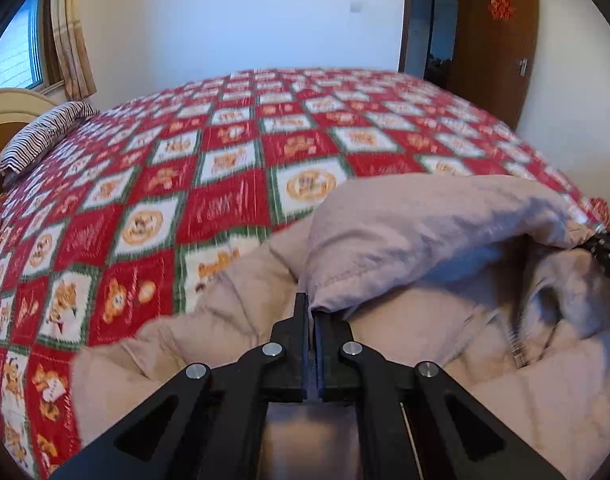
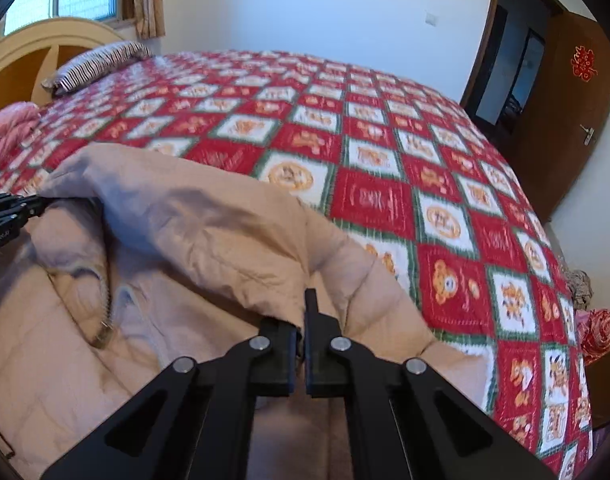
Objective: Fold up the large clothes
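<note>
A beige padded jacket with a zipper lies on the bed at the near edge. It also shows in the right wrist view. My left gripper is shut on one corner of a lifted flap of the jacket. My right gripper is shut on the other corner of the same flap. The flap hangs between them, raised above the jacket body. The right gripper shows at the right edge of the left wrist view; the left gripper shows at the left edge of the right wrist view.
The bed has a red, white and green checked quilt. A striped pillow and a headboard are at the far left. Pink cloth lies left. A brown door stands open at the right.
</note>
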Tool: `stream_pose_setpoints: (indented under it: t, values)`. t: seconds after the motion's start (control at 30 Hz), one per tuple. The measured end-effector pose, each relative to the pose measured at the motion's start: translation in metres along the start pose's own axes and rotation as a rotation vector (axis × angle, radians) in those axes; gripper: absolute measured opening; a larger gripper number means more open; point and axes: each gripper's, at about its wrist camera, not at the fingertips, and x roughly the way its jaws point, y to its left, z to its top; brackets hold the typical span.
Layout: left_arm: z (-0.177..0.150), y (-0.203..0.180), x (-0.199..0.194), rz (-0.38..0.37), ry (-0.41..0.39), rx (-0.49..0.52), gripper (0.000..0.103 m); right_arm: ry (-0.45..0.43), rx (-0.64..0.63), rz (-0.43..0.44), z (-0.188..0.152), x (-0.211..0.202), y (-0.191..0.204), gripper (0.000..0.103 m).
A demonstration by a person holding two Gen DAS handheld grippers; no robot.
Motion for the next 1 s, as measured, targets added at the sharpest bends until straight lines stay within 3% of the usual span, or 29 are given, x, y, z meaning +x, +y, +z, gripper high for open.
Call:
stream_pose_setpoints:
  t: [0.13, 0.37, 0.43, 0.5, 0.73, 0.8, 0.87, 0.9, 1.0]
  values:
    - [-0.008, -0.003, 0.008, -0.003, 0.030, 0.011, 0.002, 0.058, -0.005, -0.038, -0.012, 0.022, -0.001, 0.003]
    - [-0.001, 0.003, -0.029, 0.028, -0.006, -0.037, 0.003, 0.047, -0.002, -0.071, -0.009, 0.019, -0.002, 0.005]
    - [0.001, 0.006, -0.047, 0.041, -0.036, -0.041, 0.003, 0.034, 0.003, -0.087, -0.010, 0.013, -0.006, 0.035]
    - [0.003, 0.013, -0.067, 0.030, -0.076, -0.064, 0.003, 0.015, 0.011, -0.092, -0.011, 0.003, -0.010, 0.049]
    - [0.029, 0.048, -0.074, 0.037, -0.084, -0.225, 0.008, -0.039, 0.077, -0.078, -0.009, -0.036, -0.025, 0.056]
    - [0.040, 0.055, -0.065, 0.013, -0.081, -0.297, 0.025, -0.072, 0.139, -0.067, 0.000, -0.047, -0.028, 0.056]
    - [0.050, 0.054, -0.056, -0.007, -0.078, -0.352, 0.076, -0.106, 0.211, -0.043, 0.012, -0.055, -0.030, 0.058]
    - [0.056, 0.050, -0.053, -0.013, -0.087, -0.370, 0.081, -0.121, 0.233, -0.027, 0.018, -0.057, -0.030, 0.060]
    - [0.075, 0.033, -0.037, -0.019, -0.066, -0.370, 0.082, -0.150, 0.246, -0.018, 0.036, -0.049, -0.024, 0.061]
